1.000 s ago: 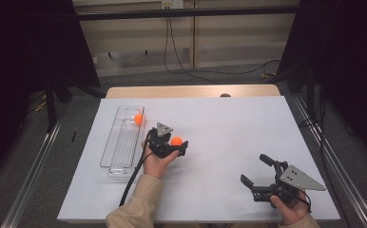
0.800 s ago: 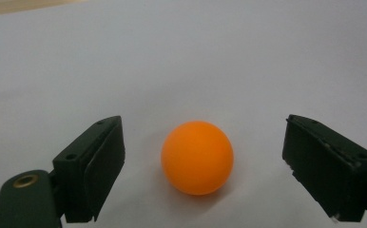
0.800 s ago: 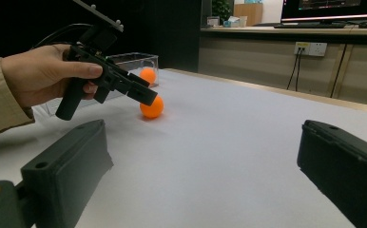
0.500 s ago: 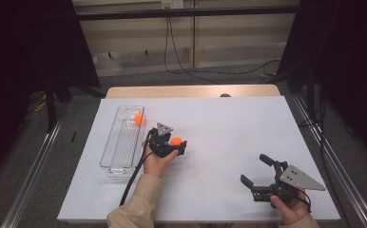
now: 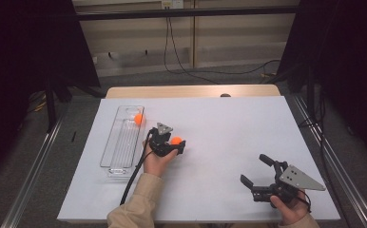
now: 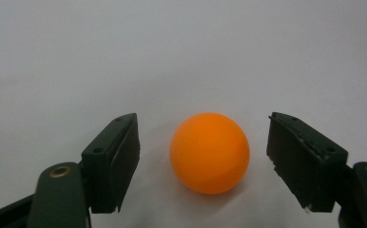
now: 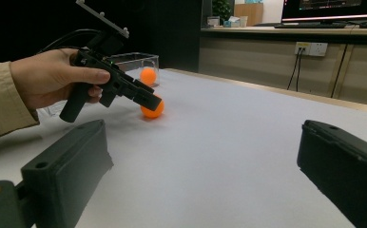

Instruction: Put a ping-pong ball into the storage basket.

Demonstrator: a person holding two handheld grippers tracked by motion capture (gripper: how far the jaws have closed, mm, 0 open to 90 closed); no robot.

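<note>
Presently the step in hand appears to be the grasp of the loose ball (image 6: pixel 209 153), which lies on the white bench (image 5: pixel 229 118) between the jaws of the left claw (image 6: pixel 203 161). Those jaws have just been closing, yet a gap shows on each side of the ball, so nothing is gripped. The next move calls for the pads to meet the ball squarely; being round, it may roll out. A second ball (image 5: pixel 139 119) already sits in the clear tray (image 5: pixel 117 152), just beside the left claw. The right claw (image 5: pixel 257 171) rests well apart, jaws wide and empty. Nothing stands between ball and tray.
</note>
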